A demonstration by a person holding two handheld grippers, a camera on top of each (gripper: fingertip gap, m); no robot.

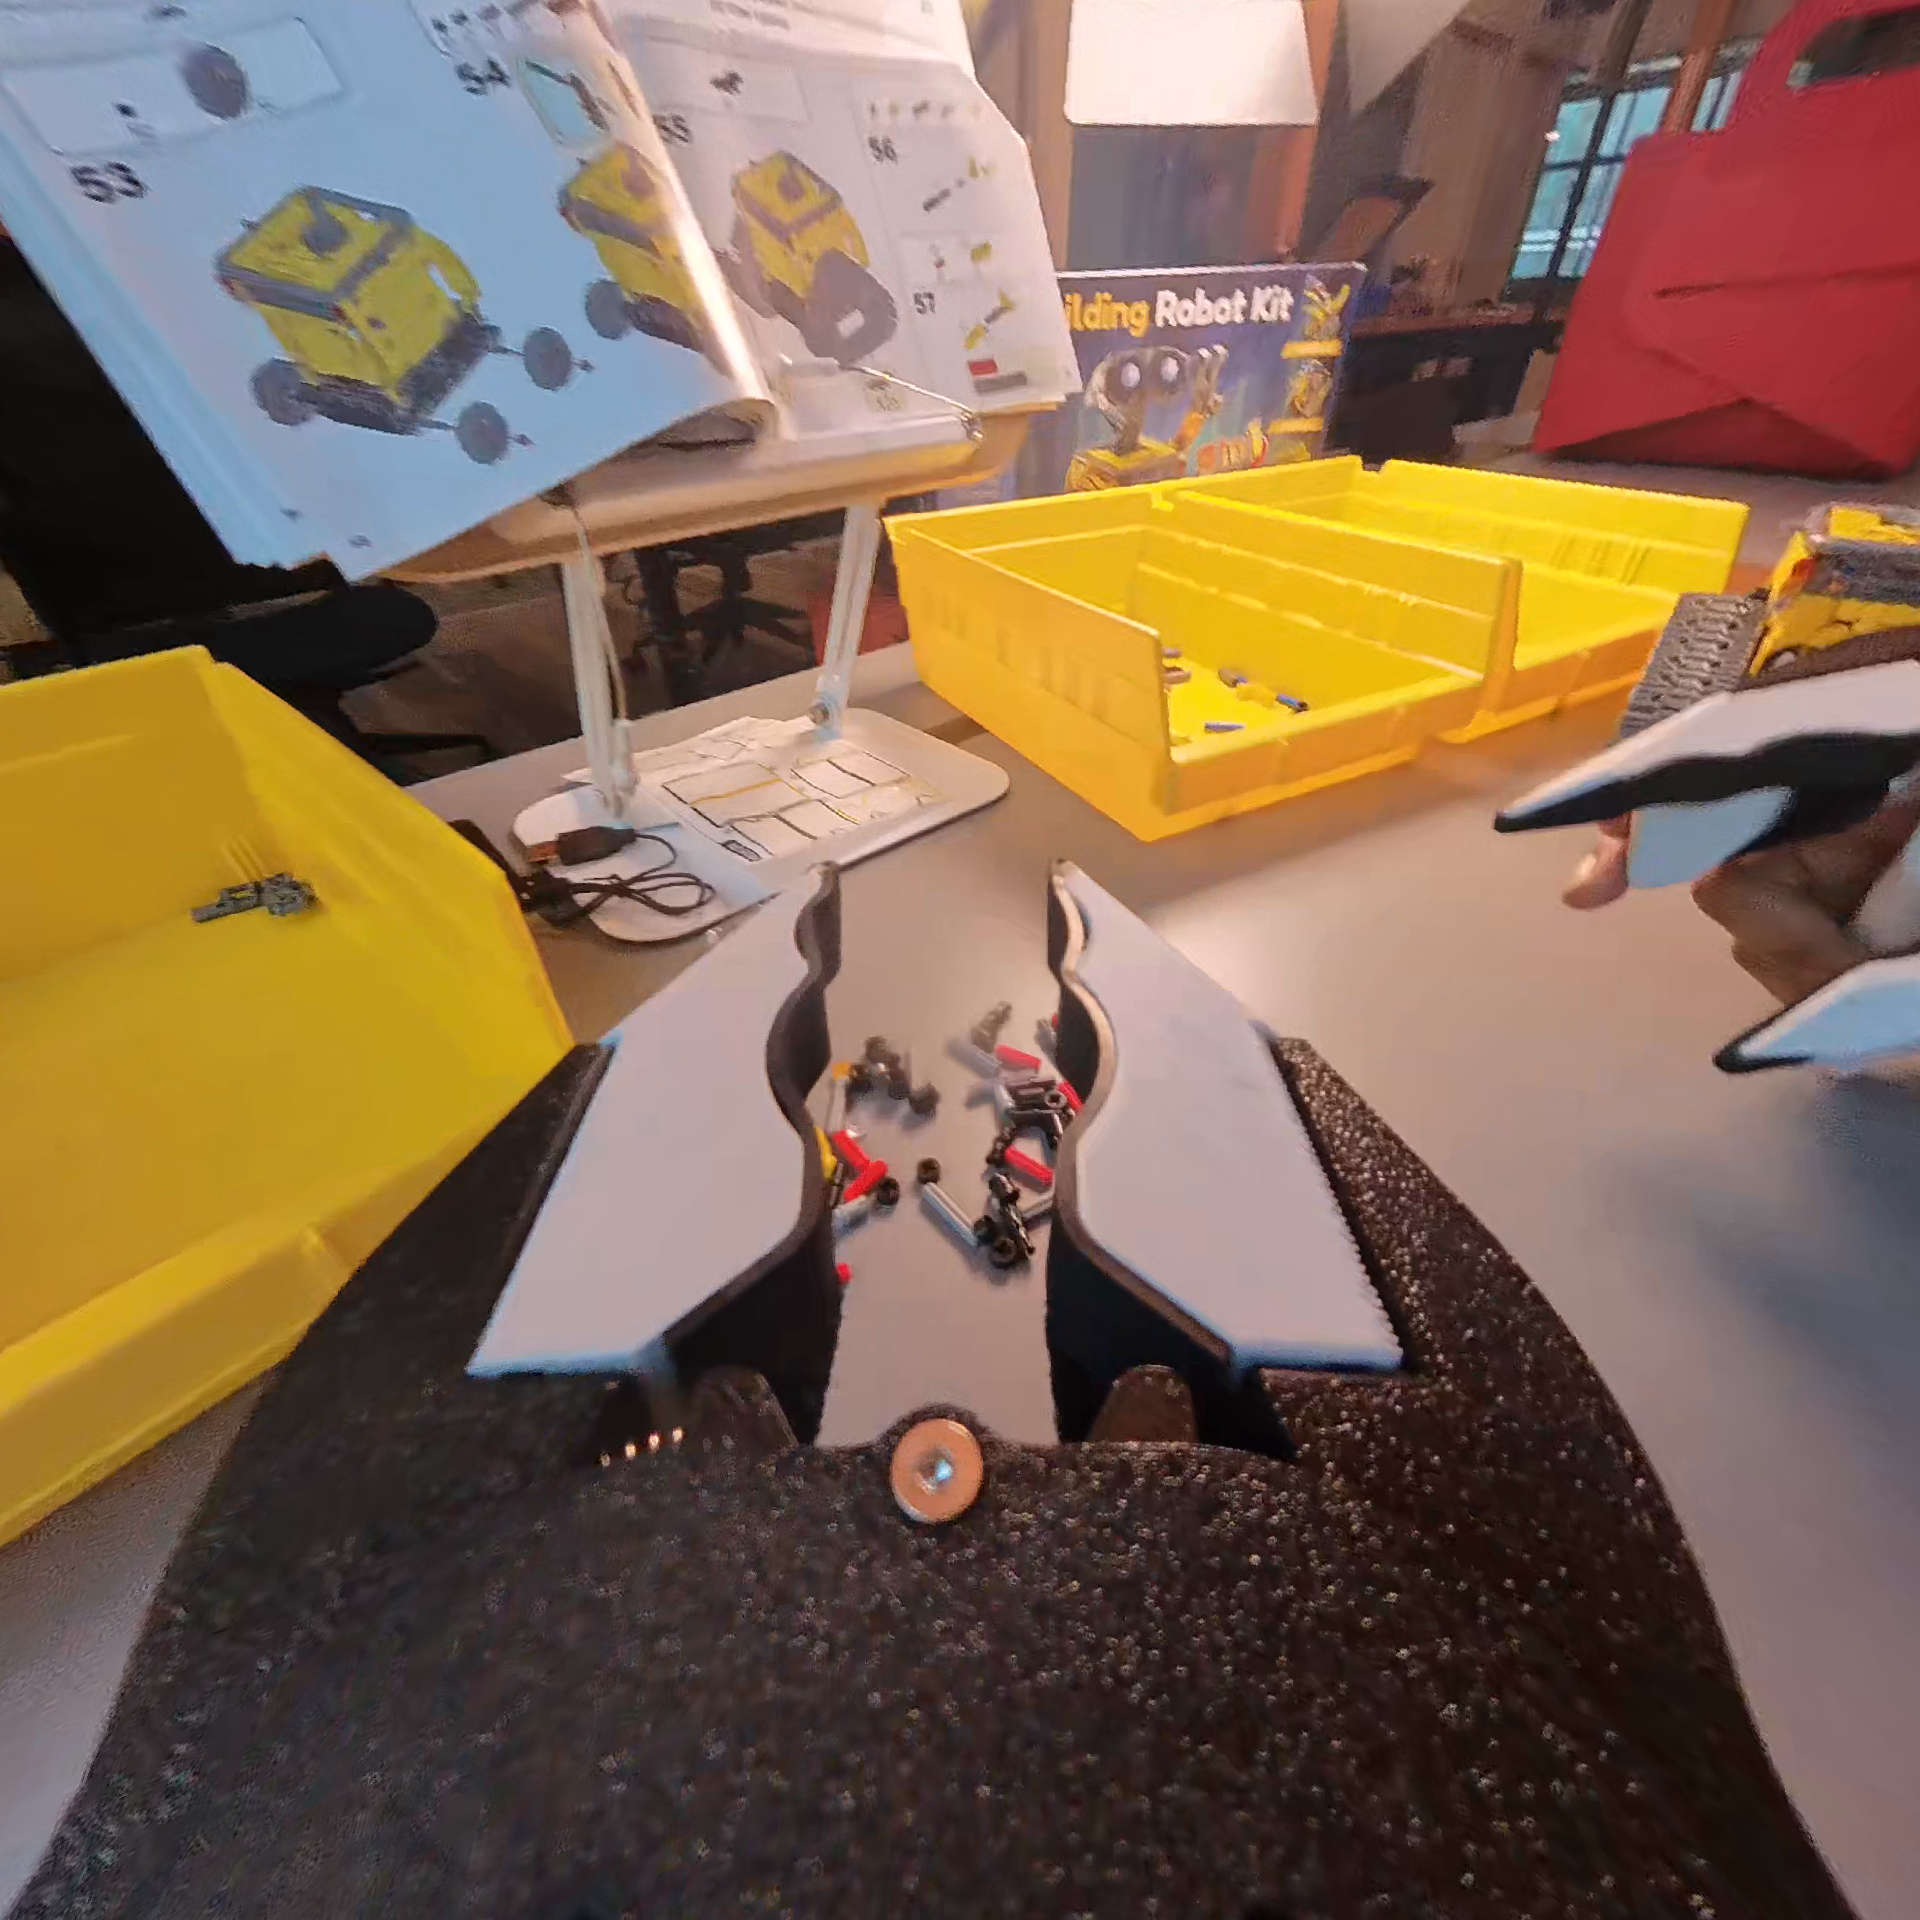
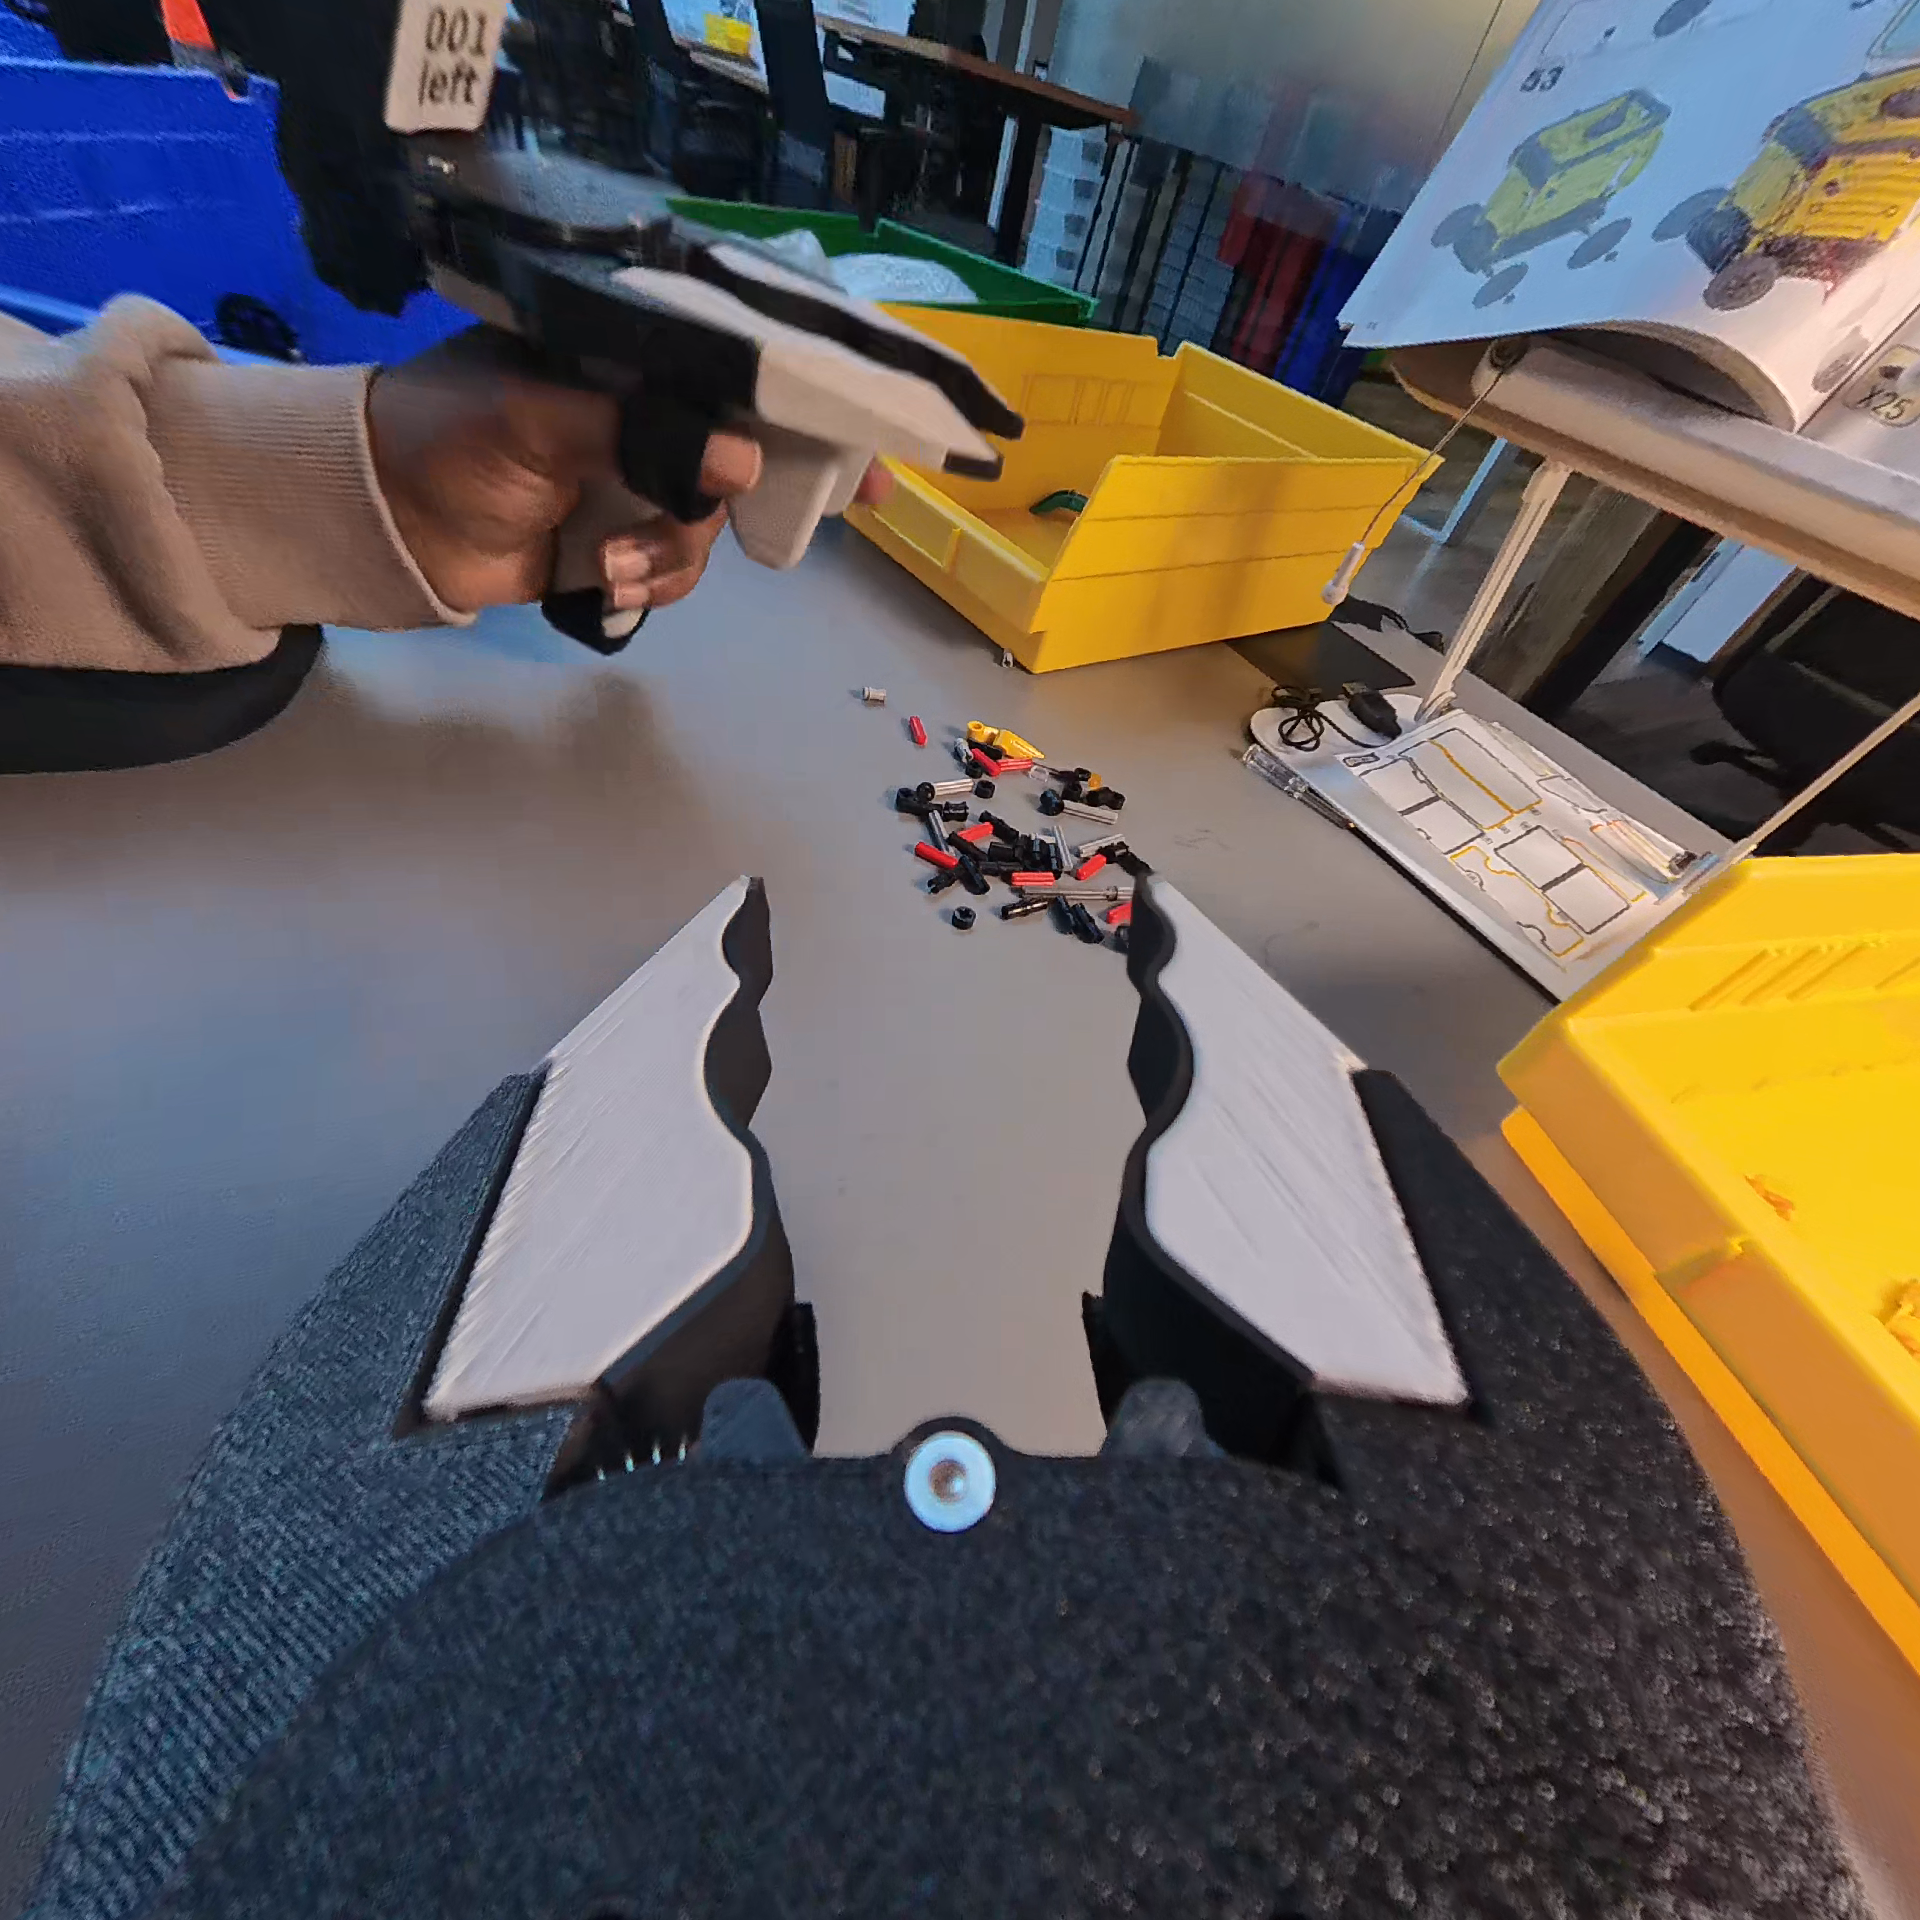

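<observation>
Left gripper (image 1: 940, 883), grey fingers w/ black wavy inner pads, is spread apart and empty above a scatter of small black, red and grey plastic building pins (image 1: 951, 1132) on the grey tabletop (image 1: 1403, 1039); the pins show between and below its fingers. Right gripper (image 2: 951, 883), same build, is also spread wide and empty, w/ the same pin scatter (image 2: 1023, 831) just ahead of its tips, a few pieces beside the right fingertip. Left wrist view only: a partly built yellow brick robot w/ grey tread (image 1: 1766, 623) at right edge, behind the other gripper; yellow plastic divided bins (image 1: 1039, 623) holding a few small parts; a printed kit box (image 1: 1205, 384); an open instruction booklet (image 1: 416, 260) on a white stand. Right wrist view only: a hand (image 2: 499, 499) in a beige sleeve gripping the left tool; a green bin (image 2: 935, 249); a blue bin (image 2: 135, 187).
</observation>
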